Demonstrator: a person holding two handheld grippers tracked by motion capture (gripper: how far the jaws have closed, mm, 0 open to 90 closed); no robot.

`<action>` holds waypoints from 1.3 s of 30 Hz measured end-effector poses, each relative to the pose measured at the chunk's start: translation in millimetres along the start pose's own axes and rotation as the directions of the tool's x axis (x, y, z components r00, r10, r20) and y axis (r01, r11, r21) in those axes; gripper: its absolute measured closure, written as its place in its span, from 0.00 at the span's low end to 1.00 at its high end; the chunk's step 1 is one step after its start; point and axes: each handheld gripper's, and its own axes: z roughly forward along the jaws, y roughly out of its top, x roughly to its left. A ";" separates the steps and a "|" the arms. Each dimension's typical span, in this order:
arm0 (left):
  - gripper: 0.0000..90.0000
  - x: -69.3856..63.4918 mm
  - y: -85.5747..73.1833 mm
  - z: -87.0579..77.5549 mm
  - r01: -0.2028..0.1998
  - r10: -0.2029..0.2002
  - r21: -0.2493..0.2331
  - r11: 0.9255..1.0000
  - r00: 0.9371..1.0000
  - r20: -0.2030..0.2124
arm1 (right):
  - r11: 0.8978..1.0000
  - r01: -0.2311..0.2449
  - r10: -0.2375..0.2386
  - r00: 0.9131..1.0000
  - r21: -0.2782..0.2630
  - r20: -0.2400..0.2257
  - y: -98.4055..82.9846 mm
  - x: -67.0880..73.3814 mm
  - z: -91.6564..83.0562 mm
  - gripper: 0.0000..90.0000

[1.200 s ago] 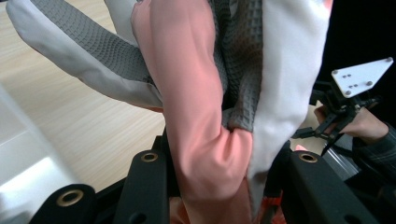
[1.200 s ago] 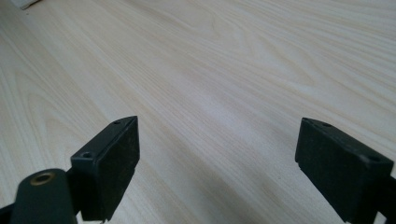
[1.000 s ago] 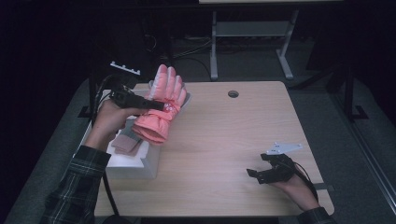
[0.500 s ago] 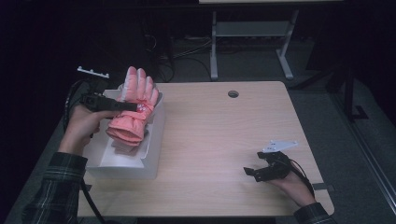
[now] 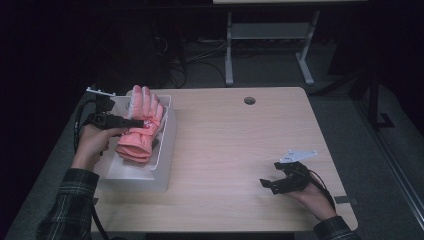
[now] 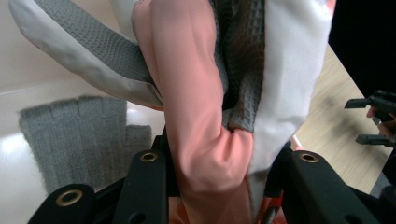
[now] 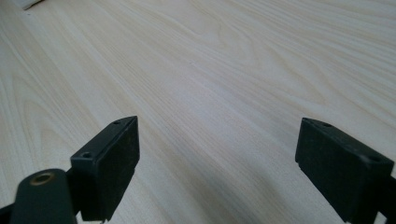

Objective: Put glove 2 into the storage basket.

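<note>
Pink glove over white bin, grey glove beneath

Black claws, brass-ringed screw holes, grey three-cornered plates, trailing black cables, plaid sleeves.

No lettering, label, brand mark, number or sign can be read anywhere at this moment: none on the padded salmon-pink winter glove, the white plastic bin, the grey knitted fingerless glove or the pale wooden tabletop.
</note>
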 end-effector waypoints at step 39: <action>0.31 23.1 -26.1 62.4 -0.016 0.030 0.144 0.989 0.996 -0.090 | 1.000 0.005 -0.005 1.000 0.003 -0.004 -0.5 -1.0 -0.4 0.15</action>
